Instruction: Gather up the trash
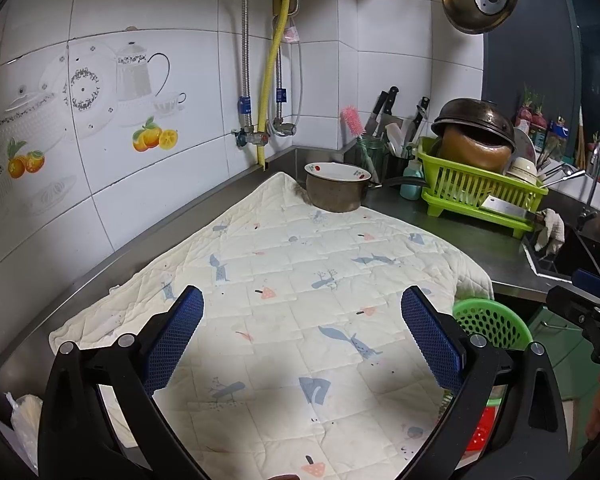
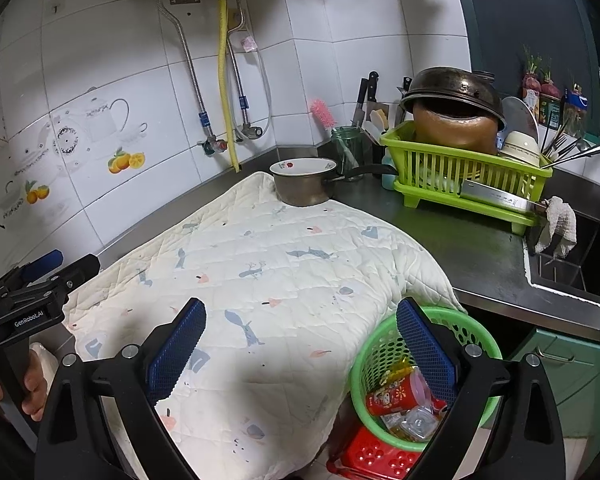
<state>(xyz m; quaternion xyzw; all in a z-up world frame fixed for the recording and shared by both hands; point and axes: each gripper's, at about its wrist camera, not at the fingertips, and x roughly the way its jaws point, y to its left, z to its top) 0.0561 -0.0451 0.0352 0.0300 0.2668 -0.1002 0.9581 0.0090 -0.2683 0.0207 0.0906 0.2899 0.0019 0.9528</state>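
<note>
A green perforated trash basket (image 2: 384, 356) stands below the counter edge at the lower right; it holds a red cup (image 2: 396, 394), a clear plastic piece (image 2: 418, 424) and wrappers. Its rim also shows in the left wrist view (image 1: 490, 320). My right gripper (image 2: 300, 316) is open and empty, hovering over the quilted cloth (image 2: 268, 264) with its right finger above the basket. My left gripper (image 1: 302, 308) is open and empty above the same cloth (image 1: 300, 280). No trash shows on the cloth.
A metal pot (image 2: 304, 184) stands on the cloth's far corner. A green dish rack (image 2: 468, 184) with pans, bowls and a cleaver stands at the back right, by the sink (image 2: 580, 256). A red stool (image 2: 376, 456) is under the basket. A plastic bag (image 1: 24, 424) lies at the left.
</note>
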